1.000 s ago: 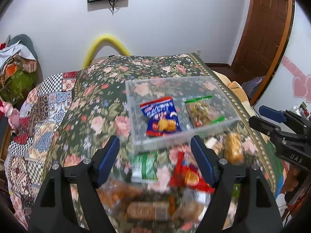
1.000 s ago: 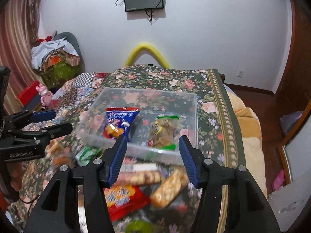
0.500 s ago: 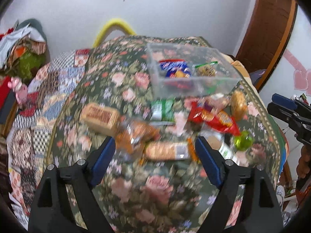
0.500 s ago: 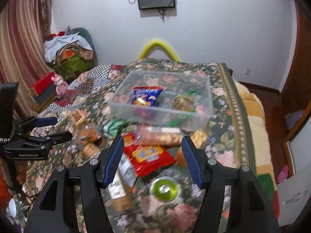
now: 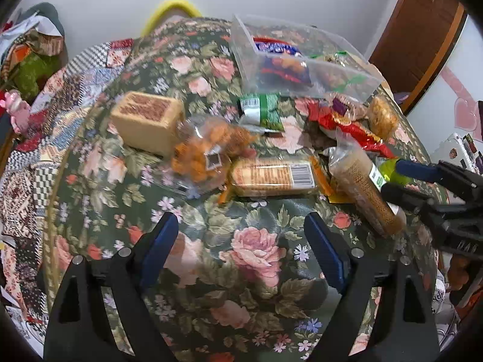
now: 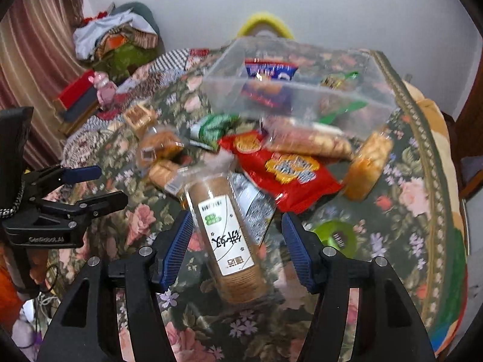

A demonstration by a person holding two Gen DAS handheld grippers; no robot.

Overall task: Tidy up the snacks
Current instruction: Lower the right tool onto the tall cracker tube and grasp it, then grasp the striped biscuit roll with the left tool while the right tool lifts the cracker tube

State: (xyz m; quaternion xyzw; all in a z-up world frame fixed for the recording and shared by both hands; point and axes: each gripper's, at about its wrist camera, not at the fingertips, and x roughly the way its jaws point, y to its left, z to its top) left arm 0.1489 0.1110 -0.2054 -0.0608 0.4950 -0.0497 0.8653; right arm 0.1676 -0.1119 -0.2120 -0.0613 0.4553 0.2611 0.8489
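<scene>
Right wrist: biscuit tube overlaps red packet.

A floral cloth covers the bench. Near the far edge stands a clear plastic bin (snack packets show inside). In front of it lie a green packet, a red packet, a tan box toward the left edge, a clear bag of orange snacks, a biscuit pack, a tall biscuit sleeve, a round cracker pack toward the right edge, and a green lidded cup.
</scene>
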